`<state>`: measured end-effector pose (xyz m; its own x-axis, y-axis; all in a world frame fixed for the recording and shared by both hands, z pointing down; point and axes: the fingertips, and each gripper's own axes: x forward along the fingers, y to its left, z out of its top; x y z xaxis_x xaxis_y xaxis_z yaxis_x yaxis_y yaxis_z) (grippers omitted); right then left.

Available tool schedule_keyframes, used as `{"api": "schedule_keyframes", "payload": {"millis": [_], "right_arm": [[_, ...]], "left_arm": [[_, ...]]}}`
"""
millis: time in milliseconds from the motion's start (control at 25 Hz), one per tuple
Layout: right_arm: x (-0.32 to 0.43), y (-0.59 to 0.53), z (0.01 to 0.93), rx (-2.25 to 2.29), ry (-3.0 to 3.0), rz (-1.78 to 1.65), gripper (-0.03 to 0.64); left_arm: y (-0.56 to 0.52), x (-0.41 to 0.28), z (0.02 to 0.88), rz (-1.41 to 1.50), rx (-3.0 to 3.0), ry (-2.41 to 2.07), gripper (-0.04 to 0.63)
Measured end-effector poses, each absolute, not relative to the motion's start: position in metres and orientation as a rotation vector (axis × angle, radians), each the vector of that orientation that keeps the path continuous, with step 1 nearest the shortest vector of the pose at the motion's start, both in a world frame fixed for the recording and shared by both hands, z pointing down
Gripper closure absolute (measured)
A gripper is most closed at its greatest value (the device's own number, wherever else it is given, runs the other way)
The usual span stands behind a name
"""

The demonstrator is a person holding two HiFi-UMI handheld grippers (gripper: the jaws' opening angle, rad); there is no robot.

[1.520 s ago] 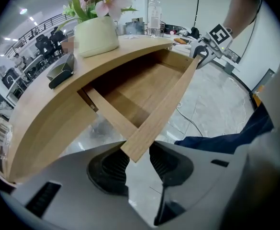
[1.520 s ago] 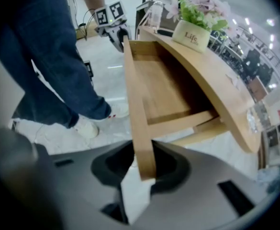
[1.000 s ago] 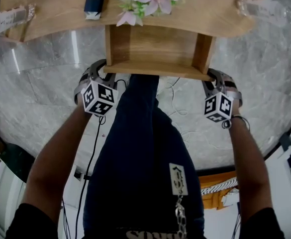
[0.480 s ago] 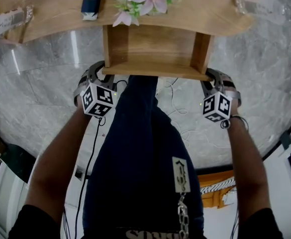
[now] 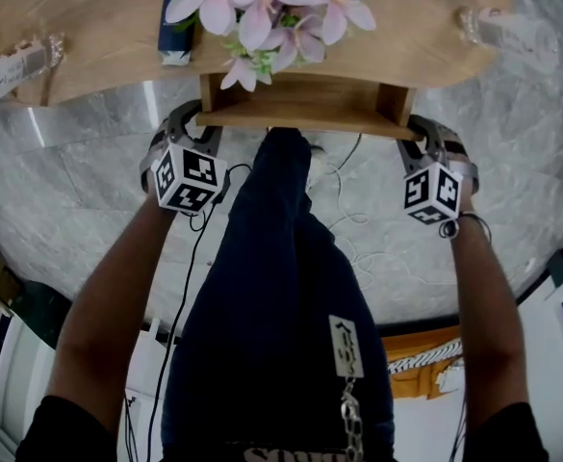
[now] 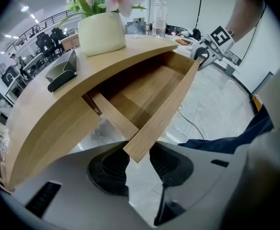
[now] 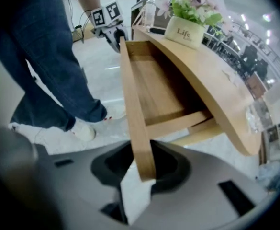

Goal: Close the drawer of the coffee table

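The wooden coffee table [image 5: 98, 27] has its drawer partly out, with only a short strip of the inside showing in the head view. The drawer front [image 5: 305, 123] is a long plank. My left gripper [image 5: 190, 121] is shut on its left end, and the pads [image 6: 116, 164] sit on both faces of the plank [image 6: 166, 107]. My right gripper [image 5: 418, 133] is shut on the right end, where the plank [image 7: 132, 104] stands between its jaws [image 7: 144, 169]. Both grippers point steeply down.
A white pot of pink flowers [image 5: 262, 12], a dark blue box [image 5: 175, 17] and a plastic bottle [image 5: 507, 22] stand on the table top. The person's leg [image 5: 271, 287] is between the grippers in front of the drawer. Cables [image 5: 348, 210] lie on the marble floor.
The drawer has slid in under the table top, so much less of its inside shows. Both grippers moved toward the table with the drawer front.
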<state>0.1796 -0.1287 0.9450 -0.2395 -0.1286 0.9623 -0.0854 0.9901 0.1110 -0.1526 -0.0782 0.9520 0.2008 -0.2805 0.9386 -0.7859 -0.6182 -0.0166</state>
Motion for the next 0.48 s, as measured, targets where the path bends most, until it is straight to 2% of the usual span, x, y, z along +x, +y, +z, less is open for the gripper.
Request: {"api": "schedule_keyframes", "payload": {"millis": [480], "right_arm": [[0.170,-0.193,0.945,0.237,-1.802,-0.026,0.469]], "left_arm": [[-0.137,-0.162,0.954,1.296,1.980,-1.050,0.439]]}}
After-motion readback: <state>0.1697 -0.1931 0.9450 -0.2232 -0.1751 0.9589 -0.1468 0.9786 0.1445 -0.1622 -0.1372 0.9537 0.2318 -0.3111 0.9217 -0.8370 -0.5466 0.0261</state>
